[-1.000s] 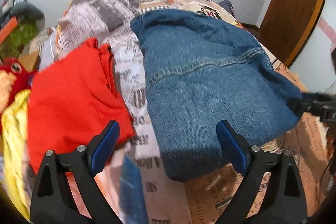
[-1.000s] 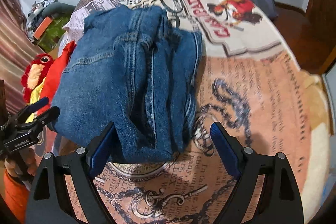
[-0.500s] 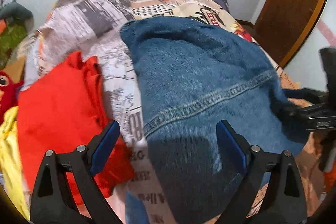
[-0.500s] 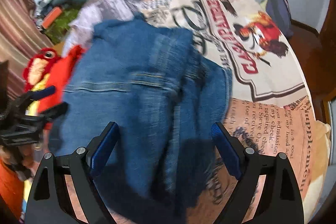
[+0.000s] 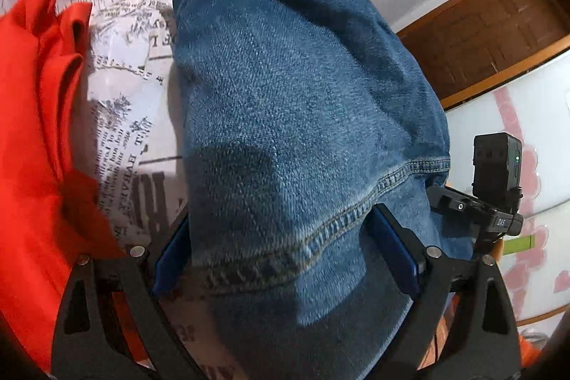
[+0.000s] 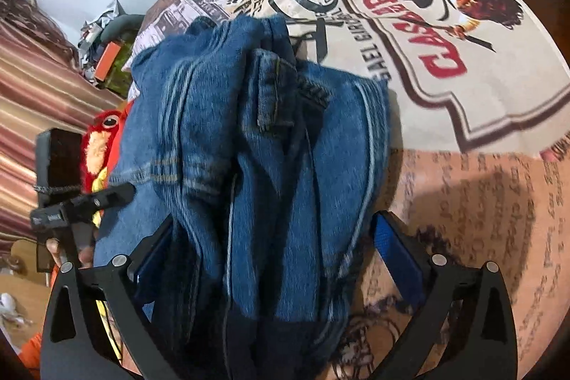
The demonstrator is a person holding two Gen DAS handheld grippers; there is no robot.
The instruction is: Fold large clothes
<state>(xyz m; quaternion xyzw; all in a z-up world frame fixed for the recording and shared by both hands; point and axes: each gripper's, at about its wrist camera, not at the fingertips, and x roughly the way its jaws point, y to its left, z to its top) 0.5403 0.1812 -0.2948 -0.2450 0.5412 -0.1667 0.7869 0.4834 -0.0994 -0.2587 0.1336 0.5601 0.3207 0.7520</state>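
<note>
The folded jeans lie on the bedspread, their near end between the spread fingers of the left gripper and of the right gripper. Left of the left gripper lies a shirt; beyond the right gripper's left finger sits a stuffed toy.

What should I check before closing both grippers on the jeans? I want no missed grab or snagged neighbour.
1. Left gripper open around denim: ok, the jeans lie between its fingers.
2. Right gripper open around denim: ok, the layered folds sit between its fingers.
3. Red garment outside left gripper: ok, beside it.
4. All layers caught on right: cannot tell, the lower layers are hidden.
5. Bedspread free of fingers: cannot tell.
</note>
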